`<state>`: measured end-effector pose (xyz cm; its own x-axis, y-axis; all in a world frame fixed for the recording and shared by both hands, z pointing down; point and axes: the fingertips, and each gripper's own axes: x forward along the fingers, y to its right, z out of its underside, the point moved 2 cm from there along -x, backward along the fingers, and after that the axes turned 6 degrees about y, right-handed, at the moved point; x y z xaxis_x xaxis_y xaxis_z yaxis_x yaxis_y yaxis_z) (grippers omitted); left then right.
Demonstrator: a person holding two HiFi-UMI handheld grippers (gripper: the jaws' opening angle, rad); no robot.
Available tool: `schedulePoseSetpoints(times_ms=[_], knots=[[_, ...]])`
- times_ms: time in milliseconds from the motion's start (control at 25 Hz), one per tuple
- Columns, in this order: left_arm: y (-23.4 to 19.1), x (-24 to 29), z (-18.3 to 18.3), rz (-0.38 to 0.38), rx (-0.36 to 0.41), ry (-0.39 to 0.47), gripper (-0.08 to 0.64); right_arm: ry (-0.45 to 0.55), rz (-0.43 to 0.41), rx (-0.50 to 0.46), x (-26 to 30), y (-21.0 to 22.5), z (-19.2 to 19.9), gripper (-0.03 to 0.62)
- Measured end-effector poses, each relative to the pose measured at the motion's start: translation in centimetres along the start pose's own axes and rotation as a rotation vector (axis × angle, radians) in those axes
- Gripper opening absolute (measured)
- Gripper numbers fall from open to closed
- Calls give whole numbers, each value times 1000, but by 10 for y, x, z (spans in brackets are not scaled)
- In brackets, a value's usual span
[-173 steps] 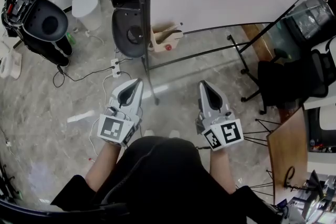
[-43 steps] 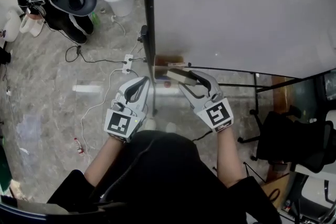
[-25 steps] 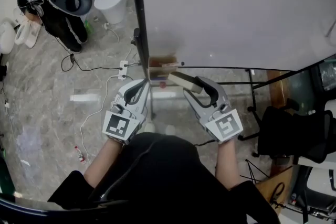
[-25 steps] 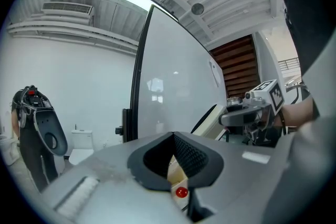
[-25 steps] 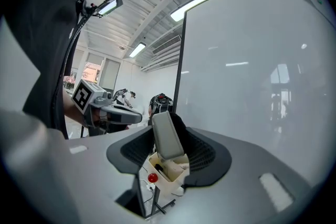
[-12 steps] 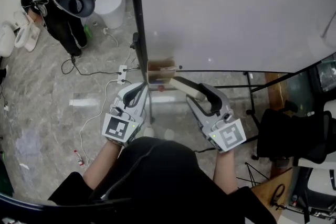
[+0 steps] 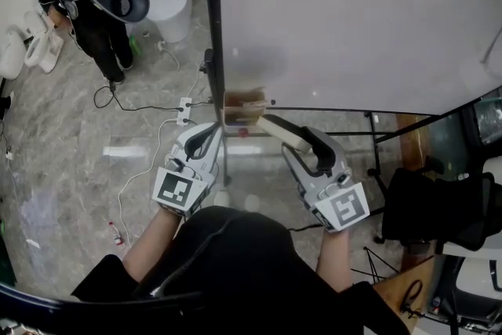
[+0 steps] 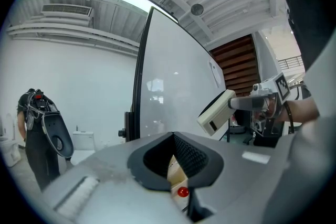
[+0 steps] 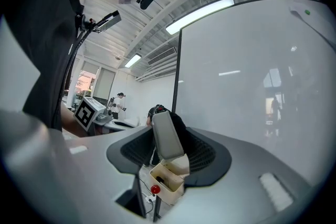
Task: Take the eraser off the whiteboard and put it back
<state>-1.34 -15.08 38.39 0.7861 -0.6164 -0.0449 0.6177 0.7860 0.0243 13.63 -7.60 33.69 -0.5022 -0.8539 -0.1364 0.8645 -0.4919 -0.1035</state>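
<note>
Since the right gripper (image 7: 296, 141) has its jaws clamped on the cream block-shaped eraser (image 7: 271, 127), near the lower left corner of the big white whiteboard (image 7: 353, 20) at mid-frame, and the left gripper (image 7: 205, 133) has its jaws together and empty, pressing it back on comes next, I think.

Eraser (image 7: 274, 129) in R gripper (image 7: 294, 139), before whiteboard (image 7: 353, 20)
</note>
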Motion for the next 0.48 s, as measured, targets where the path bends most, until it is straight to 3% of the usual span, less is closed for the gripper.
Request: schedulePoseSetpoints(times_ms=[480], knots=[[-11, 3, -12, -25, 8, 25, 6, 47, 16, -4, 5, 7, -15, 199]])
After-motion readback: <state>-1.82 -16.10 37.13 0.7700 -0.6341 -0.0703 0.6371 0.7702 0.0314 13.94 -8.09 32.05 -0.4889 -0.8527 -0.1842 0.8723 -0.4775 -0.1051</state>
